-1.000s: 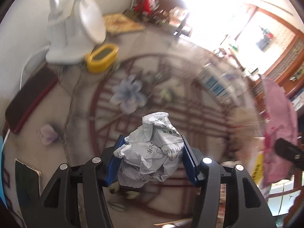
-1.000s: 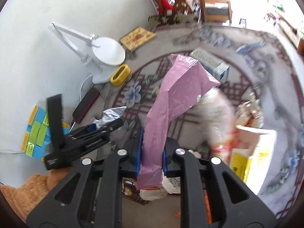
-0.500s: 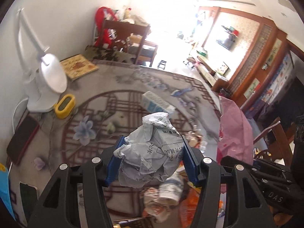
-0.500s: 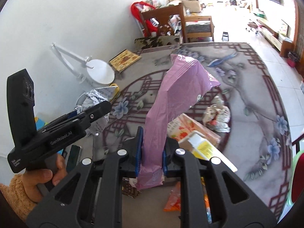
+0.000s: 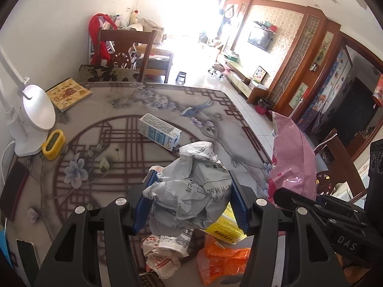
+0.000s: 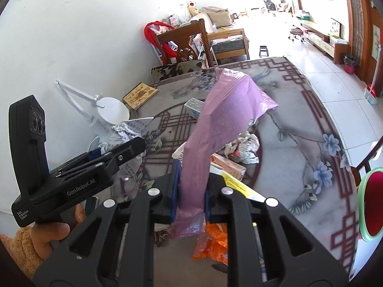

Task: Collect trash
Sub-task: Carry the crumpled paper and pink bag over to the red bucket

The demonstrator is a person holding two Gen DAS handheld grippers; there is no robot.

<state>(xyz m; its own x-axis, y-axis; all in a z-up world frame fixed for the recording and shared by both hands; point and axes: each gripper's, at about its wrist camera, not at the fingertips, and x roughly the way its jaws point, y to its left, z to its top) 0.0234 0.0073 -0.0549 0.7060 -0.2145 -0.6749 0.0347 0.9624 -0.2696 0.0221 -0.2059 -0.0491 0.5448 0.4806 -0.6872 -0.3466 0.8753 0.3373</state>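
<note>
Two grippers are both loaded. The left gripper point(image 5: 191, 198) clamps a crumpled paper wad point(image 5: 191, 189) between its blue pads, lifted clear of the table point(image 5: 239, 119). The right gripper point(image 6: 190, 191) is pinched tight on the neck of a pink bag point(image 6: 222, 119), which stands up from the jaws and flops over at the top; its mouth is not visibly spread.

In the left view the bag sits just right of the wad, and in the right view the wad point(image 6: 129, 131) hangs to the left of the bag, apart from it.

I judge the step in hand to be carrying the wad across to the bag. The next move calls for bringing the wad over the bag's opening and letting go only once it is inside; with the bag gathered at the neck, finding or widening that mouth looks like the hard part.

More trash waits on the table: a carton point(image 5: 159, 131) far centre, an orange wrapper point(image 5: 222, 263) and a yellow box point(image 5: 225, 227) near, under the grippers.
</note>
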